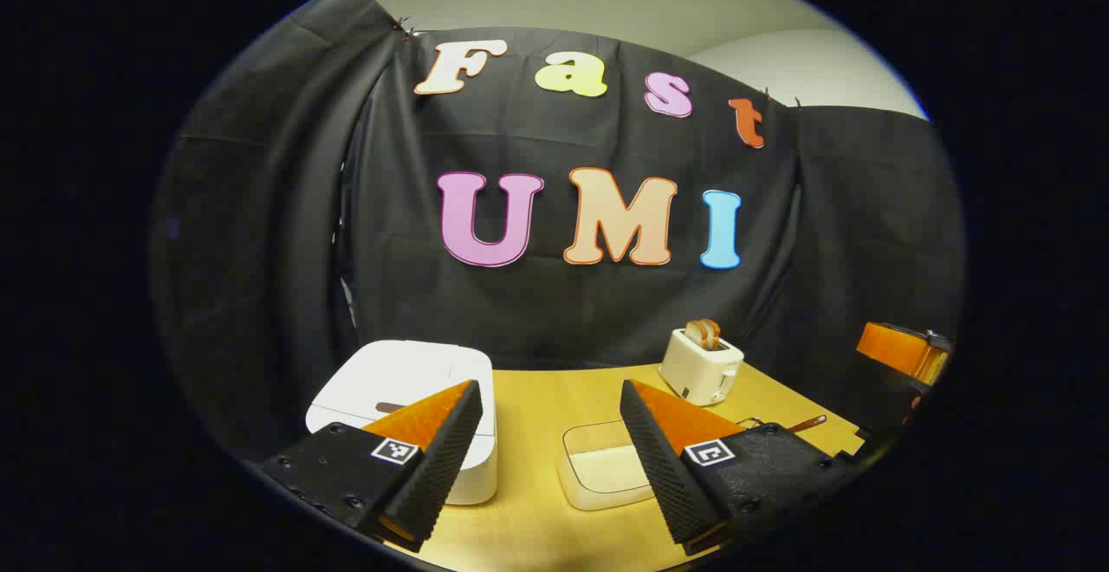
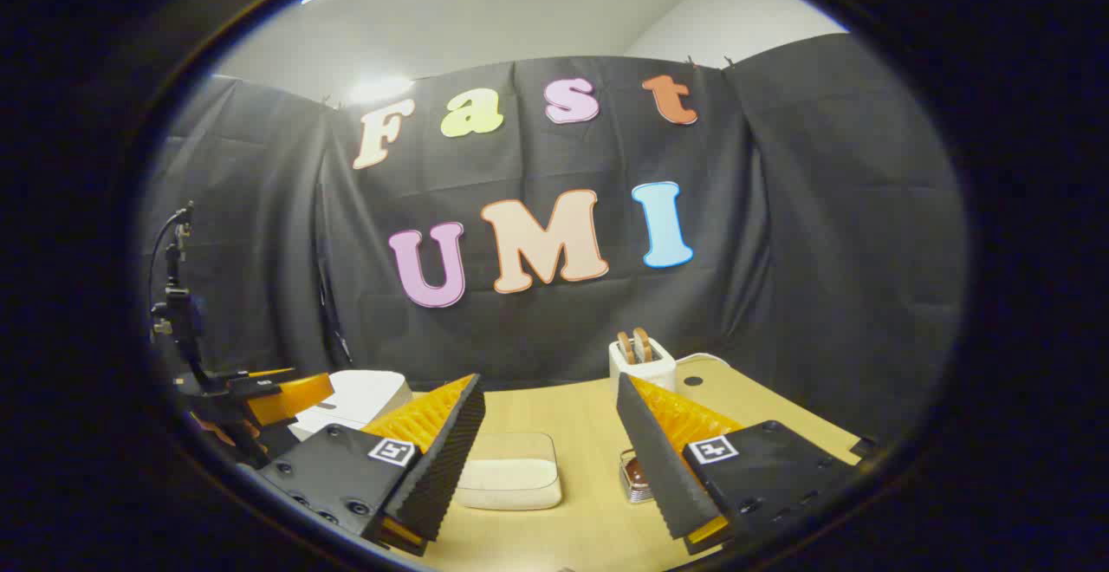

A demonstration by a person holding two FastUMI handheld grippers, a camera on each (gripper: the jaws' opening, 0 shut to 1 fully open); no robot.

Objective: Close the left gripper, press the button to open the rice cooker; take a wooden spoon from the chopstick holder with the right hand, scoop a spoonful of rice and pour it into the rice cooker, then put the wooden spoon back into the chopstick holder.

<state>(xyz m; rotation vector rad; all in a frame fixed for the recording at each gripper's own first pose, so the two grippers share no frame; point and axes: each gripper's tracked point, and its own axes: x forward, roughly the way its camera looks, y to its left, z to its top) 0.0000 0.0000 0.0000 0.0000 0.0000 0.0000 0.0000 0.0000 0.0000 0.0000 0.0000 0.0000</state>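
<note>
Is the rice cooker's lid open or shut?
Shut: the rice cooker shows its flat white lid lying level on the body.

R gripper (image 2: 550, 459) open above table (image 2: 554, 412), w/ rice tray (image 2: 509, 472) between rice cooker (image 2: 359, 399) & chopstick holder (image 2: 635, 477).

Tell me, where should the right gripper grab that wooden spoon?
By the handle, probably: it sticks out of the chopstick holder, which sits between the open right gripper fingers. The bowl end seems tucked inside. Coming from above and closing across the thin handle looks easiest.
</note>
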